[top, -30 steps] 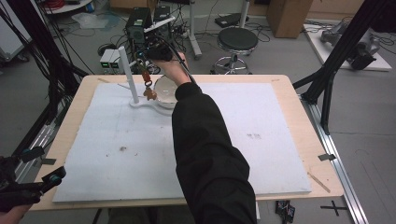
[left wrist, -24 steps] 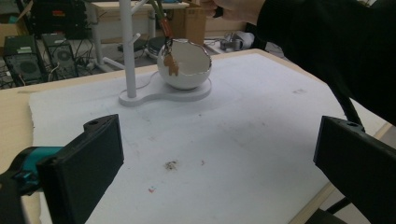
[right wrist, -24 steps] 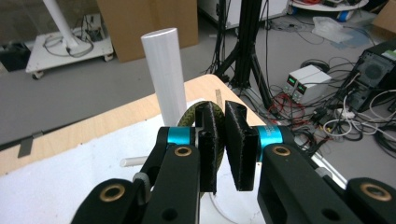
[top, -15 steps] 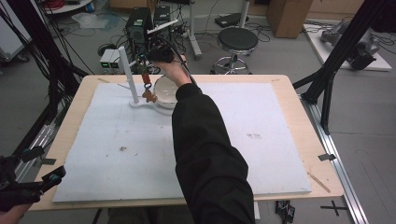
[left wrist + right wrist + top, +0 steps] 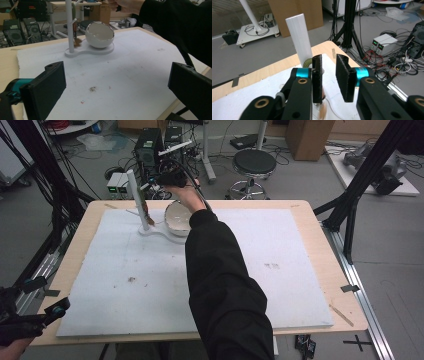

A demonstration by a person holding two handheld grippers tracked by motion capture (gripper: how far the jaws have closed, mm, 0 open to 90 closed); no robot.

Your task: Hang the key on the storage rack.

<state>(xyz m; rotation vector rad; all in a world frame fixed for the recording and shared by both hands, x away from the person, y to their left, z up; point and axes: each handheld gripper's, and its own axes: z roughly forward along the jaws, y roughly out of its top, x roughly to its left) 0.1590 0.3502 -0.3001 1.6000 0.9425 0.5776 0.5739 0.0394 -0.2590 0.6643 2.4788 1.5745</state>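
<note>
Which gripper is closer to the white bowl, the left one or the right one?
The right gripper. It is held up at the far side of the table, just beyond the white bowl and beside the white post. The left gripper is off the table's near left corner, far from the bowl.

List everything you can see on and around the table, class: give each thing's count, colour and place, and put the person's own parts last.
Table: one, light wood, centre of the high view.
Mat: one, white, covers most of the tabletop.
Stand: one, white, upright post with pegs on a flat base, far left part of the mat.
Bowl: one, white, tilted on the stand's base beside the post.
Brown hanging item: one, on the post; too small to identify.
Stool: one, black, on the floor beyond the table.
Cardboard box: one, brown, on the far floor.
Sleeve: one, black, reaching across the mat.
Right gripper: one, black, near the post, fingers slightly apart.
Left gripper: one, black, near left corner, open.
</note>
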